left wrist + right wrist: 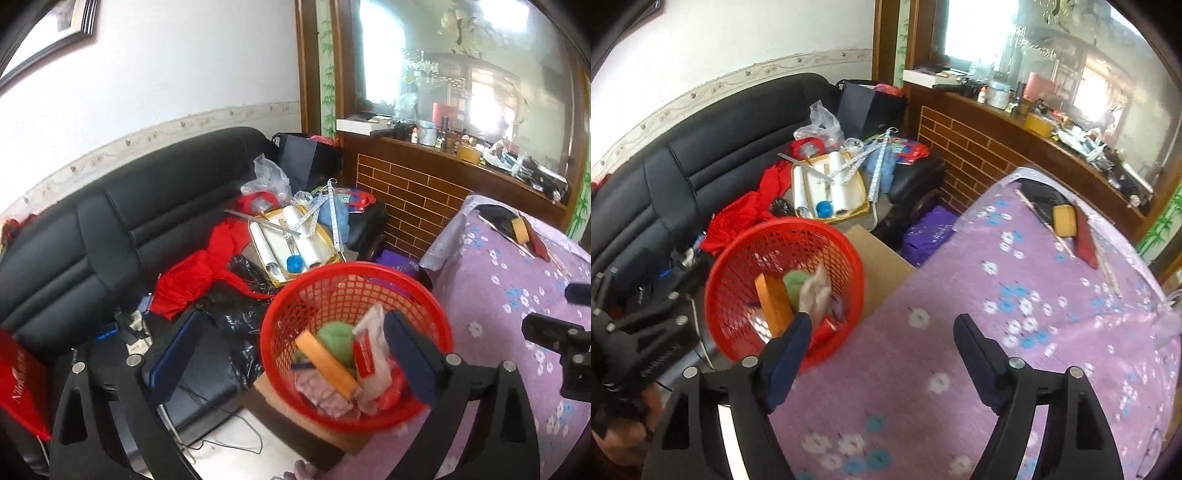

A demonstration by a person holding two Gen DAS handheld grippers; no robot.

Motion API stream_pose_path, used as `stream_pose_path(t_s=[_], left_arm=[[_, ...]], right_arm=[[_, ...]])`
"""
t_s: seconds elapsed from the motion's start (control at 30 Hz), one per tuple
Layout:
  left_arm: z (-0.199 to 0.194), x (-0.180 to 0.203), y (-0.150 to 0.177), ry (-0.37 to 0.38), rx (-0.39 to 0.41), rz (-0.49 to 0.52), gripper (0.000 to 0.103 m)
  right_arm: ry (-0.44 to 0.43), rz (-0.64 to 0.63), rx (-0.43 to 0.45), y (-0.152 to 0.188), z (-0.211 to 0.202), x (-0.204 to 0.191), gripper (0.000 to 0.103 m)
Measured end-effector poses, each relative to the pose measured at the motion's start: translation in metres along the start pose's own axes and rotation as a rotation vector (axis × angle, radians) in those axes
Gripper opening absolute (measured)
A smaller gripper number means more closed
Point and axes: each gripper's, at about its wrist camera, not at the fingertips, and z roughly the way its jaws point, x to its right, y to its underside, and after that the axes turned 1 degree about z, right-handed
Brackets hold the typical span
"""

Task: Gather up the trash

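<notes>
Left gripper (291, 354) nearest the lens: jaws spread wide, nothing held, blue pads straddling the near rim of the red mesh basket (439, 321). Basket sits directly ahead of the left claw on a cardboard box (273, 391), beside the edge of the purple floral tablecloth (517, 295). Inside, between the pads: orange flat strip (327, 363), green wad (336, 341), red-and-white wrapper (369, 354), crumpled paper. Right gripper (882, 354) also wide open and empty, above the tablecloth; basket lies ahead-left of it, at its left finger tip. Black sofa (110, 221) with clutter beyond both claws.
</notes>
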Motion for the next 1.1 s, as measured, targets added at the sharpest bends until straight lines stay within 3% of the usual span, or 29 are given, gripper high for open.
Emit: stream_pose_path(t_s=[0.27, 0.43, 0.77, 1.1], left_arm=[[-0.057, 0.037, 0.026, -0.081, -0.018, 0.015, 0.099], [-0.101, 0.071, 0.027, -0.109, 0.031, 0.036, 0.099], [-0.160, 0.108, 0.050, -0.057, 0.016, -0.024, 0.102], [-0.183, 0.128, 0.058, -0.238, -0.053, -0.015, 0.102]], right_arm=[[0.068, -0.096, 0.039, 0.065, -0.050, 0.029, 0.089], [0.065, -0.071, 0.042, 0.104, -0.082, 0.063, 0.090], [0.080, -0.062, 0.096, 0.158, -0.142, 0.118, 0.093], [0.064, -0.084, 0.152, 0.172, -0.175, 0.132, 0.094]])
